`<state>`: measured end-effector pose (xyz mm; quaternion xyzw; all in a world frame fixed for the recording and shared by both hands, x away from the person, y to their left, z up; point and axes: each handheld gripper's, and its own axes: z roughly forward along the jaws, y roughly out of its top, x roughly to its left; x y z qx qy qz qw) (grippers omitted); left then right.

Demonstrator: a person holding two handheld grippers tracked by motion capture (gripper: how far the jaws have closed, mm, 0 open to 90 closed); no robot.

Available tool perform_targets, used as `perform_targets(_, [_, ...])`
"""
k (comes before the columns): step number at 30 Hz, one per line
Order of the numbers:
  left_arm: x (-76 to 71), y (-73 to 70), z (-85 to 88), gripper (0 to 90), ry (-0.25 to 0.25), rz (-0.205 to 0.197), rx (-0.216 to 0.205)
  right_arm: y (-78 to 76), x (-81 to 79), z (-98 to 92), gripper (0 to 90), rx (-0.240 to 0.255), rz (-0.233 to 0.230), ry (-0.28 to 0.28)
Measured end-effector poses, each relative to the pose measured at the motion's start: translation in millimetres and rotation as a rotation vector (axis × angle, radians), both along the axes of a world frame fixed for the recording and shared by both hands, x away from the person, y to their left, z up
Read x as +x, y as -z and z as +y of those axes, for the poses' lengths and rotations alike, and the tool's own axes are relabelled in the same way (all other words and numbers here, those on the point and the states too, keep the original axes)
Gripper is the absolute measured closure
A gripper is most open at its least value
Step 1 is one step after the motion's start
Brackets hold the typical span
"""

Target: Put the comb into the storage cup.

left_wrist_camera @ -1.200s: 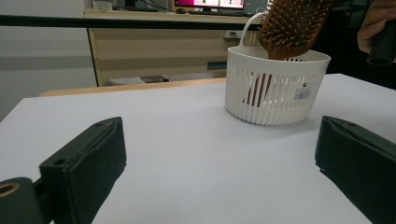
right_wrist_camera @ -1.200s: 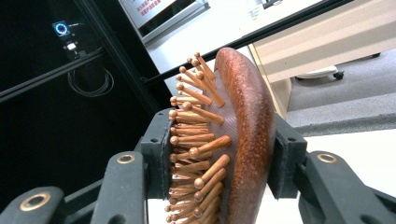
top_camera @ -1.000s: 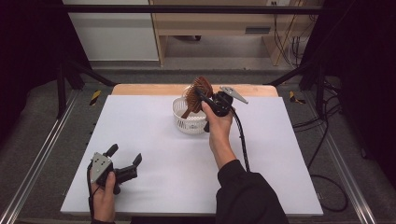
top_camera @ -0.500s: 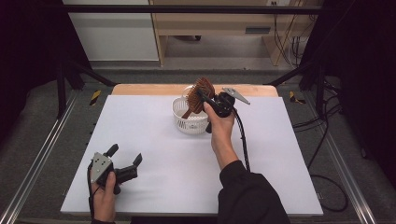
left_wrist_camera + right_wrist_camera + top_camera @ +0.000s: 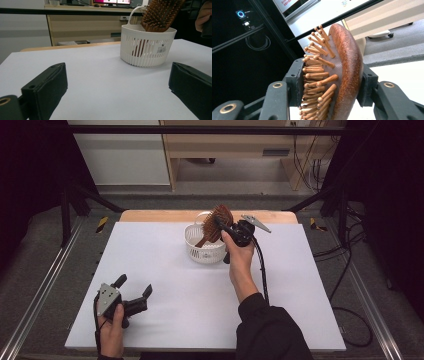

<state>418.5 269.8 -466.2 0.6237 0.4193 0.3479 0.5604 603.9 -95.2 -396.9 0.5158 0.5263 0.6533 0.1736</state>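
Jaws of my right gripper (image 5: 223, 226) clamp the wooden hairbrush (image 5: 216, 222) by its head, bristles against one jaw; handle end dips into the white basket (image 5: 202, 249) at the counter's (image 5: 165, 265) far middle. Left gripper (image 5: 134, 292) rests near me, jaws wide apart, holding nothing.

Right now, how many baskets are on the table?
1: the white basket sits at the table's far middle, with the hairbrush standing in it, clamped by the right gripper.
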Motion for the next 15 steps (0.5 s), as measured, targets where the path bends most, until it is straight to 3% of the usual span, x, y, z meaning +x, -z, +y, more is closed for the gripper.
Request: perform_targets(15, [0.1, 0.2, -0.3, 2.2, 0.004, 0.002, 0.003, 9.8, 2.9, -15.1, 46.7, 0.009, 0.040, 0.016])
